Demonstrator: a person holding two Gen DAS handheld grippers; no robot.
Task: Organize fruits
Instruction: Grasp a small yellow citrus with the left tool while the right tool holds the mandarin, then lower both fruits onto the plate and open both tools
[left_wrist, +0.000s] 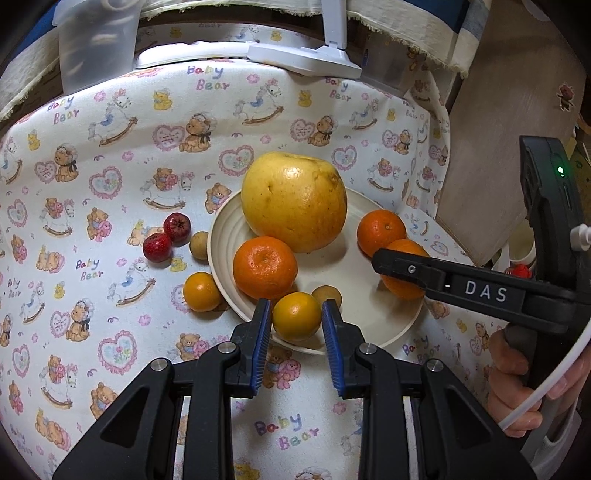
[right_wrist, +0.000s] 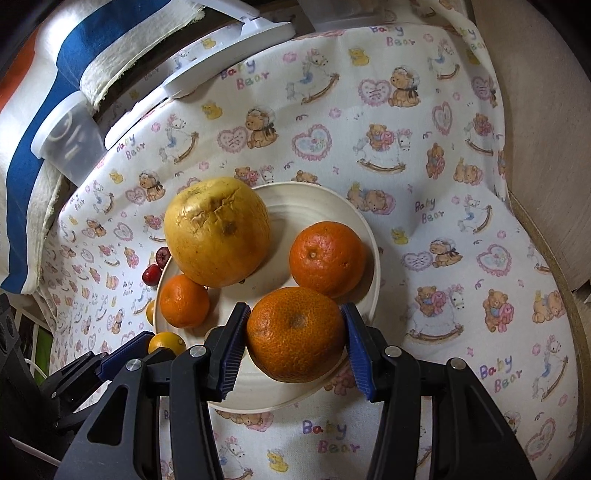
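Left wrist view: left gripper (left_wrist: 296, 314) bracketing a small yellow citrus (left_wrist: 296, 315) at the plate (left_wrist: 369, 295) rim, contact unclear. Pomelo (left_wrist: 293, 201) and tangerines already plated; two red fruits (left_wrist: 167, 236), another small citrus (left_wrist: 202, 291) left on the tabletop (left_wrist: 92, 221).

Right wrist view: right gripper (right_wrist: 295, 332) clamped around a large tangerine (right_wrist: 295, 334) over the plate.

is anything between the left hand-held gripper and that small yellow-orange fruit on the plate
Nothing visible. The small yellow-orange fruit sits directly between the blue pads of the left hand-held gripper, on the plate near its front rim. The jaws flank it closely; whether they touch is unclear.
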